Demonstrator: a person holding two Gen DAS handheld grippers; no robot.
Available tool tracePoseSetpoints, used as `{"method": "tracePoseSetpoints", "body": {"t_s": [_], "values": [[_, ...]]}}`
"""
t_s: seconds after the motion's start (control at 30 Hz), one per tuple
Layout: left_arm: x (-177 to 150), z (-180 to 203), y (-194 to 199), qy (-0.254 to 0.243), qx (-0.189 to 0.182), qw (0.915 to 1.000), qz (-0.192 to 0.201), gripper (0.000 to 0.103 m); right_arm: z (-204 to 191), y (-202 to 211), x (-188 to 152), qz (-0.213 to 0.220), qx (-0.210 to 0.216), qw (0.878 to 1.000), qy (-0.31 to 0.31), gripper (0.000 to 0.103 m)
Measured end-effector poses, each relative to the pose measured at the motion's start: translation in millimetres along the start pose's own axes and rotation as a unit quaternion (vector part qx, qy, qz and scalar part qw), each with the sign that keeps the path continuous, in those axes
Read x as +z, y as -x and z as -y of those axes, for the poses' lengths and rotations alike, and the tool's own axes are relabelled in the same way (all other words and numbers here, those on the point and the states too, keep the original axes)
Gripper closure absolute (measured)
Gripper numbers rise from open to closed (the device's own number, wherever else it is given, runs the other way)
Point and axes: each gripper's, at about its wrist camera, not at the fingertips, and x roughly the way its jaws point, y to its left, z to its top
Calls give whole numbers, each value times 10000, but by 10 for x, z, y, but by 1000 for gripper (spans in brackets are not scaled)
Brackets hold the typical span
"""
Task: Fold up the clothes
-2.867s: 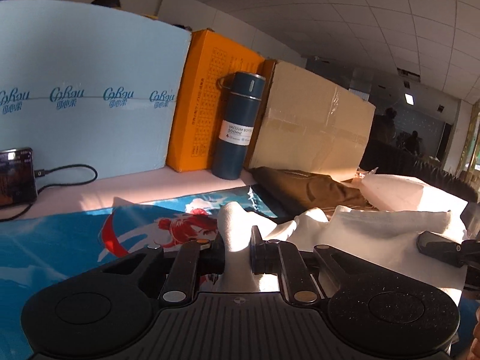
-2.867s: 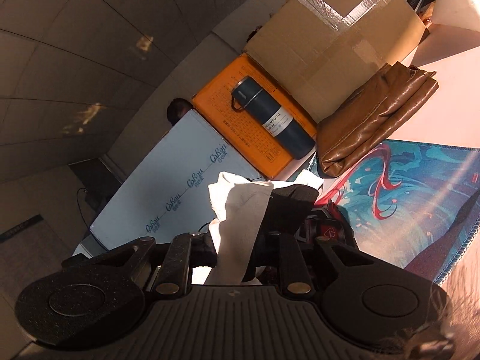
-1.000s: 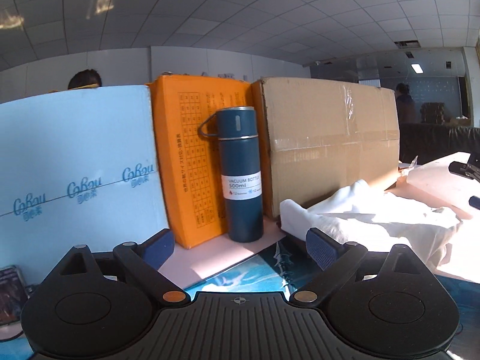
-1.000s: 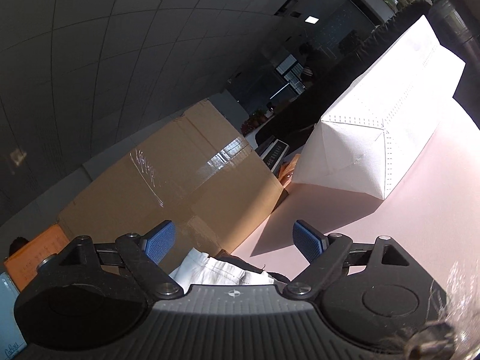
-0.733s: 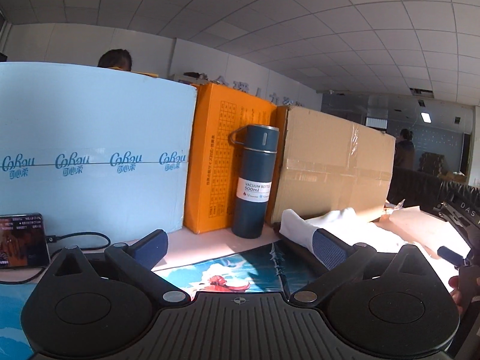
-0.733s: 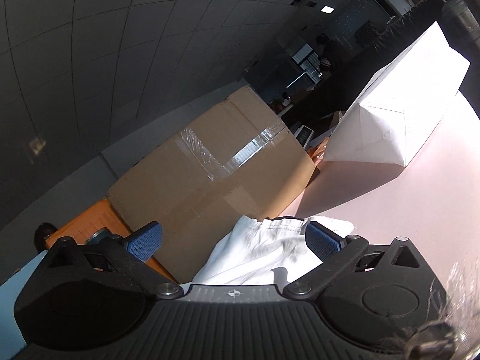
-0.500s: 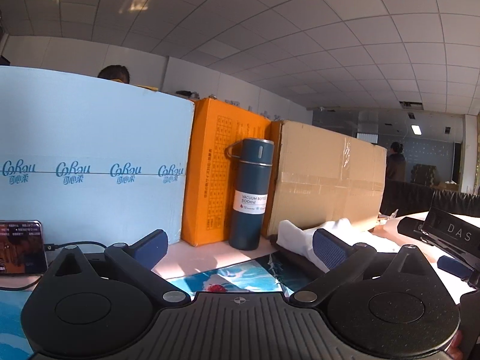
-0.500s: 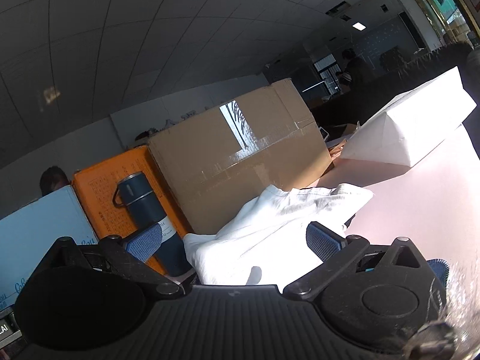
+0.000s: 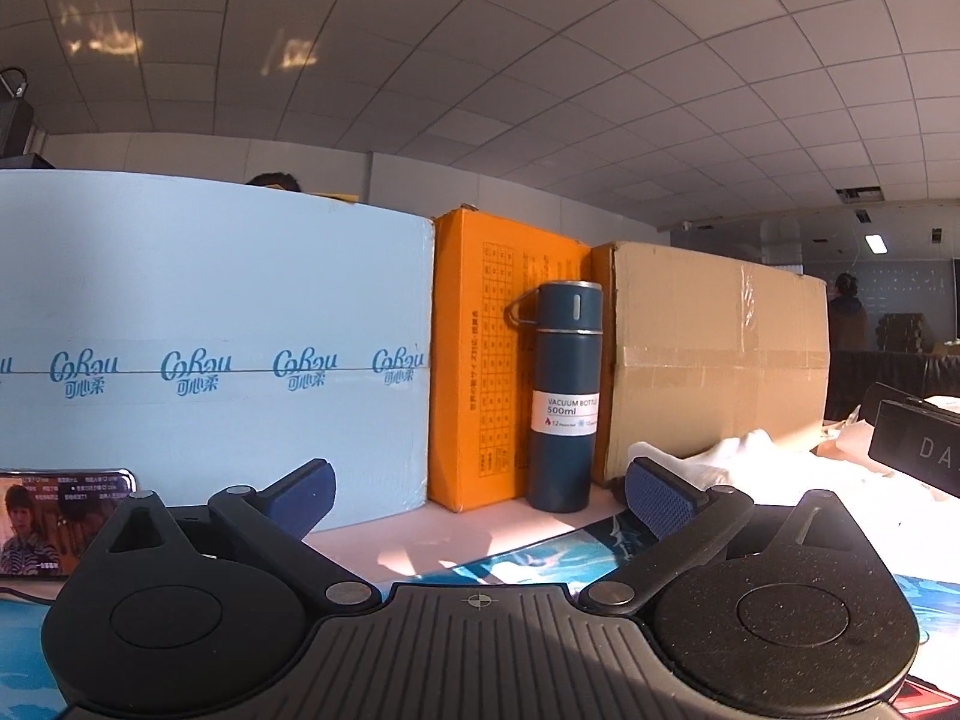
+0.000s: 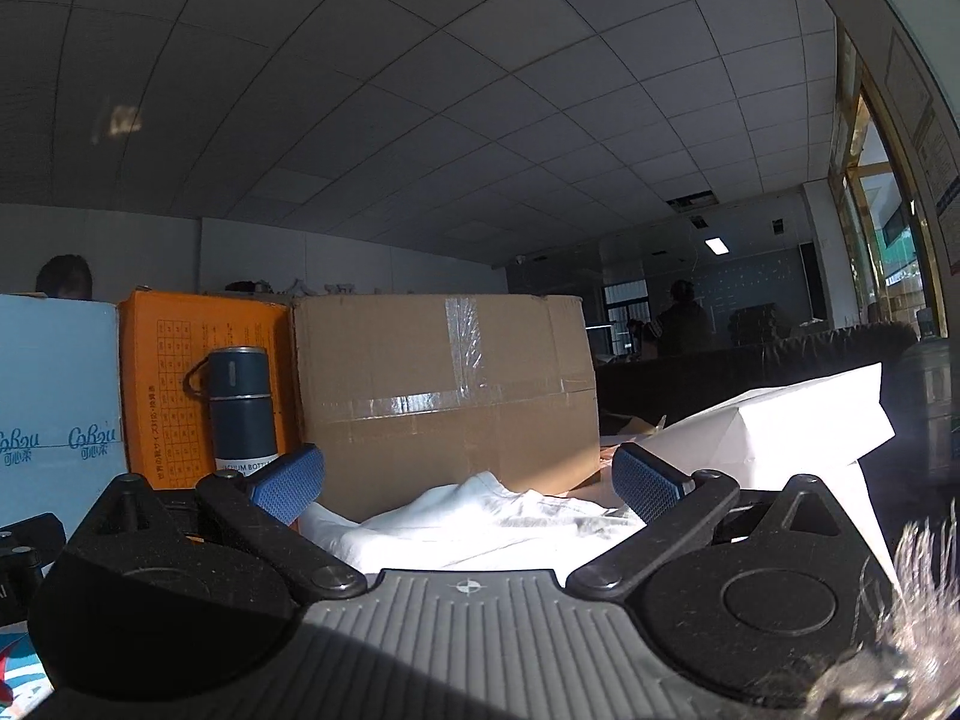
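A white garment (image 10: 480,525) lies bunched on the table in front of the cardboard box, just beyond my right gripper (image 10: 468,483). That gripper is level and open, with nothing between its blue pads (image 10: 645,489). In the left wrist view the same white garment (image 9: 744,459) shows low at the right, past the right pad. My left gripper (image 9: 480,495) also stands open and empty, facing the blue vacuum bottle (image 9: 564,396). The other gripper's black body (image 9: 912,450) sits at the right edge of the left wrist view.
Along the back stand a light-blue foam board (image 9: 210,360), an orange box (image 9: 486,360) and a taped cardboard box (image 9: 720,360). A phone (image 9: 60,522) lies at left. A white paper bag (image 10: 780,426) sits at right. A blue printed mat (image 9: 540,564) covers the table.
Both grippers let go of the white garment and opened wide. The right gripper rolled back to level and pulled away, so the garment now lies ahead of it. The left view shifted slightly.
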Motion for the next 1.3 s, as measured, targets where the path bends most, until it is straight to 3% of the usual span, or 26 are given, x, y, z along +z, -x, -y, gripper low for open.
{"method": "tracePoseSetpoints", "body": {"t_s": [0.17, 0.5, 1.3], "values": [[-6, 143, 16, -446, -55, 9990, 44, 0, 2, -118, -12, -318, 110, 9994, 1, 0], [-17, 230, 37, -694, -268, 9972, 91, 0, -26, -161, -37, -382, 130, 9991, 91, 0], [-20, 164, -8, -510, -279, 9983, -28, 0, 13, -163, -39, -399, 173, 9991, -24, 0]]}}
